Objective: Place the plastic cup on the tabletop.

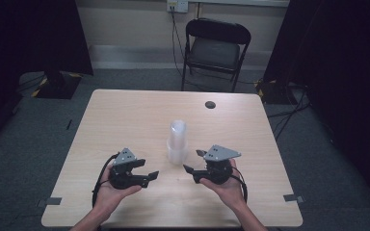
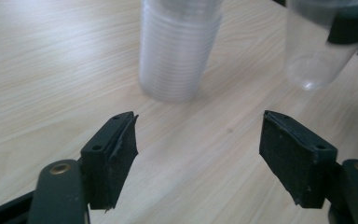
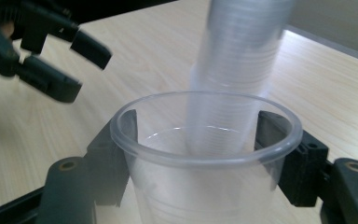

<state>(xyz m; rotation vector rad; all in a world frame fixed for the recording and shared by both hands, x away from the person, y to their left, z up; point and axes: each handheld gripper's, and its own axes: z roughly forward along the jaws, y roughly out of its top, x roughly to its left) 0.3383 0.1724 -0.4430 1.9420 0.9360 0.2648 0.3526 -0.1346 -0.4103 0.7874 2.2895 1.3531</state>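
While clamped just under its rim by right gripper (image 3: 200,154) at frame bottom, clear cup (image 3: 205,158): light, thin, crushable, slippery; stack (image 1: 177,142) mid-table, left gripper (image 2: 198,154) wide, empty.

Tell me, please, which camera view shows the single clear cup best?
The right gripper view: the single clear cup sits close up between the right gripper's jaws, rim plain. The left gripper view shows its bottom part farther off; in the high view it is hard to make out.
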